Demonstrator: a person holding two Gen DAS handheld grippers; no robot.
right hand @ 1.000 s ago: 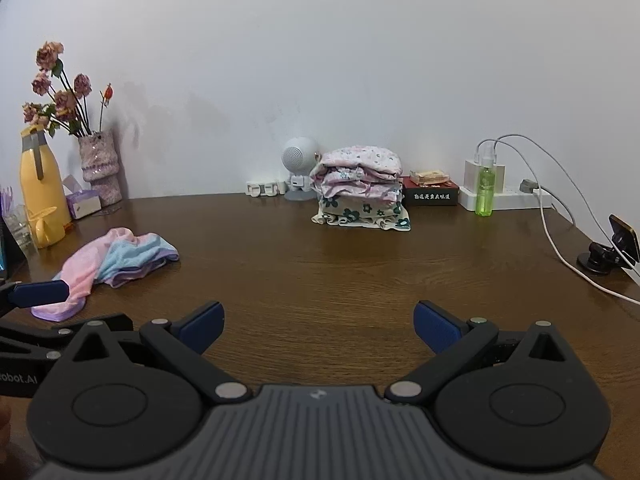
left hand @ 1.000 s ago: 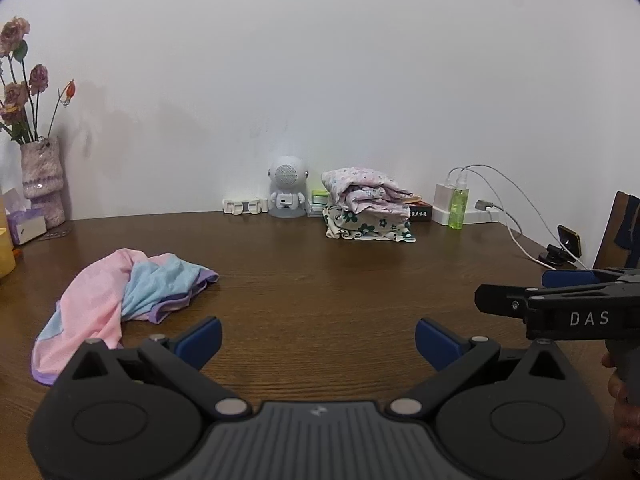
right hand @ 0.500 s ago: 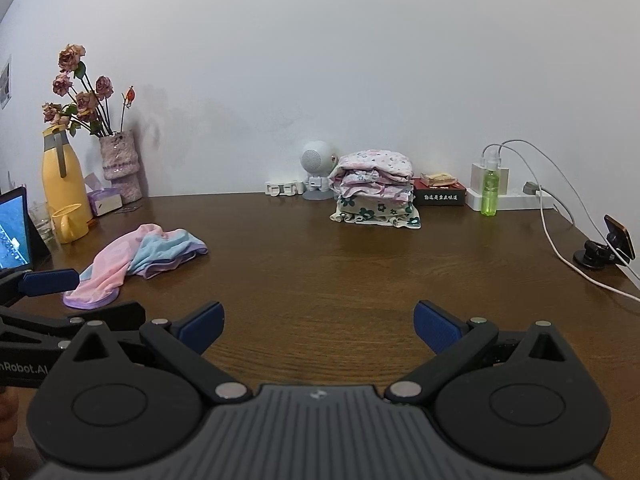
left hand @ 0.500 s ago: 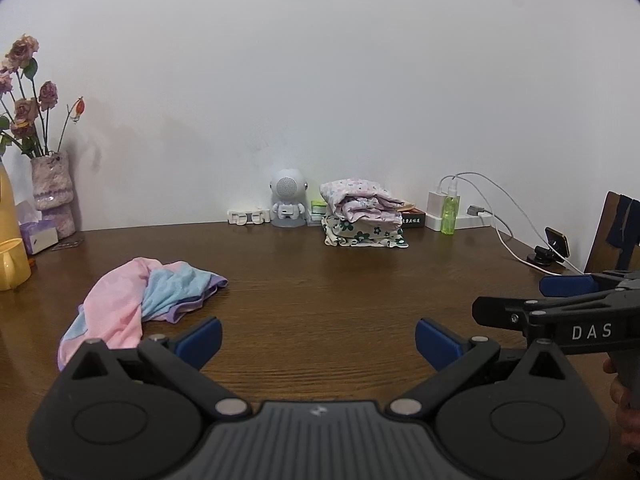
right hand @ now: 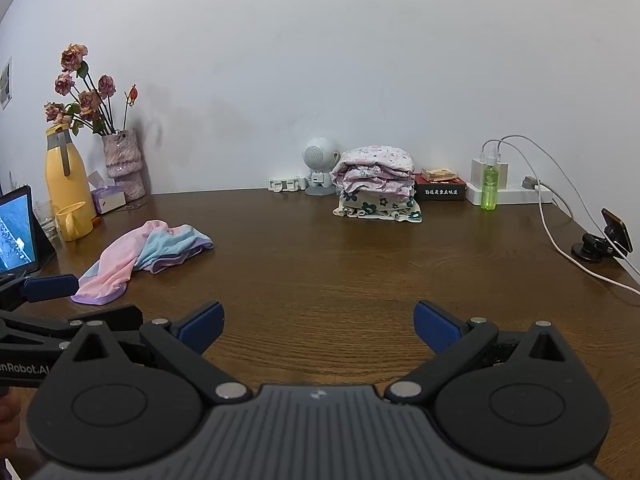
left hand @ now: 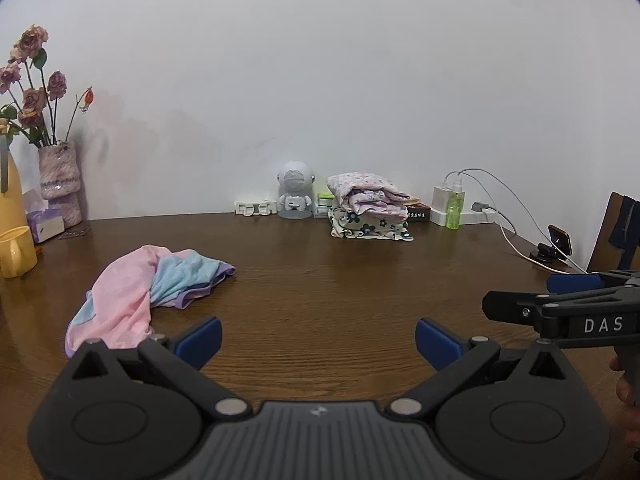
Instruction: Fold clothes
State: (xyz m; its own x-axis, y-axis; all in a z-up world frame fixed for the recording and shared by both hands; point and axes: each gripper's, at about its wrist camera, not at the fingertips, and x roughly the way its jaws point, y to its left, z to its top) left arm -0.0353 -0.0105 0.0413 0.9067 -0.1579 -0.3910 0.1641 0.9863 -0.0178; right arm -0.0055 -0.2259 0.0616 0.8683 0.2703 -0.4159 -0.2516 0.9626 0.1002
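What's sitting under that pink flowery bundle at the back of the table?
Under the pink floral bundle lies a folded cream cloth with dark flowers, resting on the table. Anything between the layers is hidden.

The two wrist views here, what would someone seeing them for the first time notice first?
Probably the crumpled pink and blue garment lying unfolded on the left of the wooden table, bright against the dark wood. Next, the neat stack of folded floral clothes at the back by the wall, beside a small white robot figurine. In front, the left gripper and the right gripper are both open and hold nothing.
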